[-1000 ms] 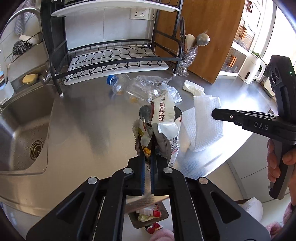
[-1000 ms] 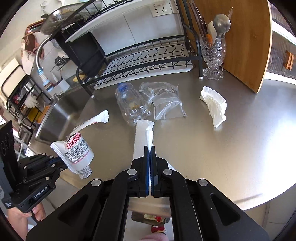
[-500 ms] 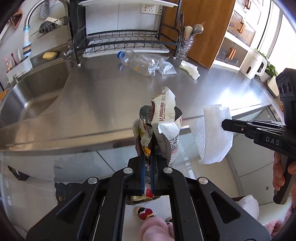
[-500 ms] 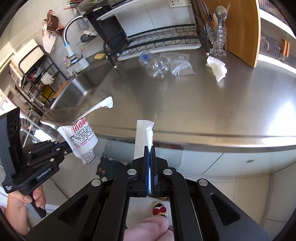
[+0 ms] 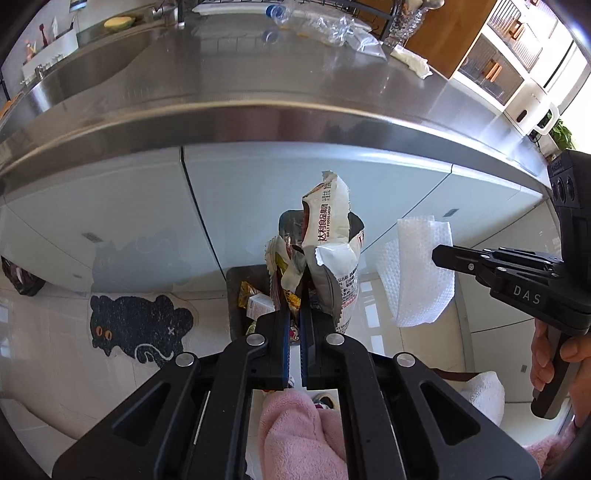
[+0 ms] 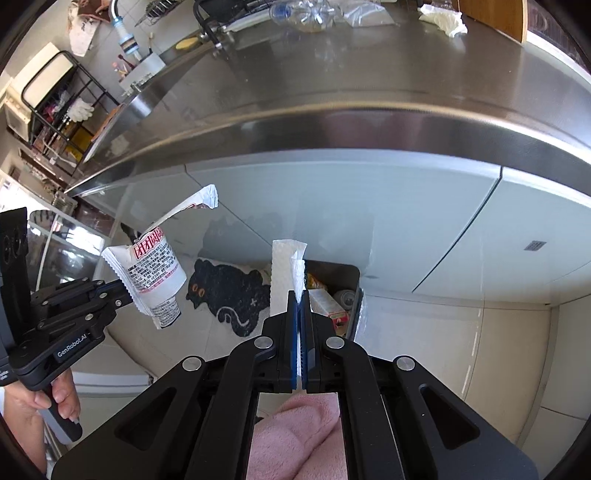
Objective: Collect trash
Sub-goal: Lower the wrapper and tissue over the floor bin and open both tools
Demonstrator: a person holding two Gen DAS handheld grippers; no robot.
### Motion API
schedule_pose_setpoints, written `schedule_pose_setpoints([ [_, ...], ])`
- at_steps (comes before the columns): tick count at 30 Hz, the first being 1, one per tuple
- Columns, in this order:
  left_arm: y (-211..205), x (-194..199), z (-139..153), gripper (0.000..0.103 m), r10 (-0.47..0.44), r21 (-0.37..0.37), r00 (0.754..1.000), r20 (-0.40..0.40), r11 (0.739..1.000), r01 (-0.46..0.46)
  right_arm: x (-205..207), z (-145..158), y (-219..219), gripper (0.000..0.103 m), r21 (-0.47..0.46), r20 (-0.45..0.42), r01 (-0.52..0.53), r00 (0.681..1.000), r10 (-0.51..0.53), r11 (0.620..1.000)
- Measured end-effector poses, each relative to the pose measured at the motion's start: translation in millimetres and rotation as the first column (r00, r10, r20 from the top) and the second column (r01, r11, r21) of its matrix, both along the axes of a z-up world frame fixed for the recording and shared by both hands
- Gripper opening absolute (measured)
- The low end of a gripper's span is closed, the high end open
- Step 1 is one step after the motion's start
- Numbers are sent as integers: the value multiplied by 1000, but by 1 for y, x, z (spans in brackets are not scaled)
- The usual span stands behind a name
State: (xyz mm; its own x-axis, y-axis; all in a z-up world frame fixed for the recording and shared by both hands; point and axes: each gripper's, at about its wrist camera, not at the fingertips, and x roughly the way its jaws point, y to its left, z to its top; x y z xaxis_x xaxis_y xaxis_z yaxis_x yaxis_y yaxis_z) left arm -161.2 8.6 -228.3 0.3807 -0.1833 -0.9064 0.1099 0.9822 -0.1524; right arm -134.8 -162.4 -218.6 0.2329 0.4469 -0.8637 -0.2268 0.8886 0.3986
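Observation:
My left gripper is shut on crumpled snack wrappers, white with red print, held above the dark trash bin on the floor. It also shows in the right wrist view with the wrappers. My right gripper is shut on a white paper towel, held over the bin, which holds several bits of trash. The towel hangs from that gripper in the left wrist view.
The steel counter lies above and behind, with a plastic bottle, a clear bag and a crumpled tissue. A black cat-shaped mat lies on the floor left of the bin. Cabinet doors stand behind.
Both grippers have moved off the counter and down below its edge, still holding the wrappers and the towel. The bin now lies right below them.

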Motion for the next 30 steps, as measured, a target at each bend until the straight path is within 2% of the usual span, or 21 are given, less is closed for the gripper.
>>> schedule_pose_setpoints([
  [11, 18, 23, -84, 2, 30, -12, 991, -128, 999, -32, 14, -74, 38, 2, -54, -59, -3, 998, -1, 999],
  [22, 27, 56, -171, 4, 17, -19, 961, -275, 1000, -23, 42, -165, 58, 3, -67, -226, 52, 972, -66, 996],
  [29, 31, 73, -206, 15, 17, -26, 940, -341, 999, -28, 53, -196, 76, 3, -57, -282, 55, 957, -69, 997],
  [30, 32, 75, -208, 18, 21, -24, 939, -344, 999, -31, 54, -201, 78, 6, -56, -290, 52, 955, -66, 997],
])
